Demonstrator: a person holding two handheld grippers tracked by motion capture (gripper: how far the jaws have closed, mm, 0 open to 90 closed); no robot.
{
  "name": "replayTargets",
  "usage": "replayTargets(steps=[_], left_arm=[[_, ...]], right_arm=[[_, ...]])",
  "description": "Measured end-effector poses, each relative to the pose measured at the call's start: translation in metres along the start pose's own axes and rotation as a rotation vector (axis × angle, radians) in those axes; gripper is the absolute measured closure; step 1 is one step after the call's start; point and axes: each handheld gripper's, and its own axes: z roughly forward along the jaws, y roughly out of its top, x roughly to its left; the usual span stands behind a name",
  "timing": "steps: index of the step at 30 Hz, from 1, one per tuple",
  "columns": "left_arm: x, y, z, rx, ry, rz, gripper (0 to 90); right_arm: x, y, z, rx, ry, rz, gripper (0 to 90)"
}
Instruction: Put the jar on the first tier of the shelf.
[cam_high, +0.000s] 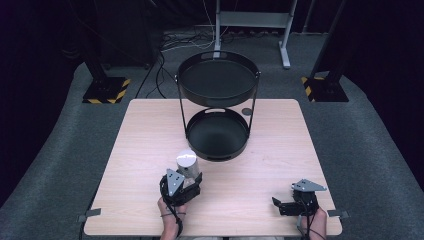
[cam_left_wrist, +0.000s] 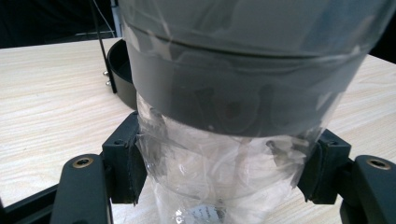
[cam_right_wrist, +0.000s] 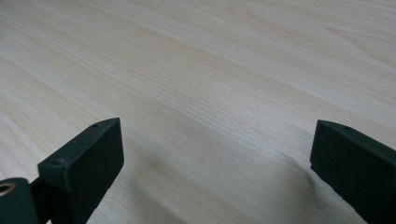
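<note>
So the thing being worked on is a clear plastic cup (cam_left_wrist: 224, 154) with a grey band around its upper part, wrapped in crinkly film. It sits right between the pads of the left gripper (cam_left_wrist: 224, 172), one black pad (cam_left_wrist: 128, 163) pressed into each side of the clear lower wall, just under the grey band. The jaws are clamped on it, and the film looks a bit squashed where they bite. My guess is the grip is low so the cup stays upright and the top stays free for setting it down somewhere.

Just beyond the fingers, past the cup, stands a black two-tier tray stand (cam_high: 218, 131). It looks like the likely drop-off spot, and the cup is near its lower tray but not touching.

The right gripper (cam_right_wrist: 215, 172) rests off to the side on the wooden table (cam_high: 280, 165), jaws spread wide with nothing between them, well apart from the cup, probably parked out of the way.
</note>
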Motion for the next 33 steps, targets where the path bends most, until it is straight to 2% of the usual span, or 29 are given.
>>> replayTargets(steps=[33], left_arm=[[-0.003, 0.008, 0.015, 0.012, -0.024, 0.02, 30.1]], right_arm=[[0.0, 0.0, -0.001, -0.01, 0.005, -0.004, 2.4]])
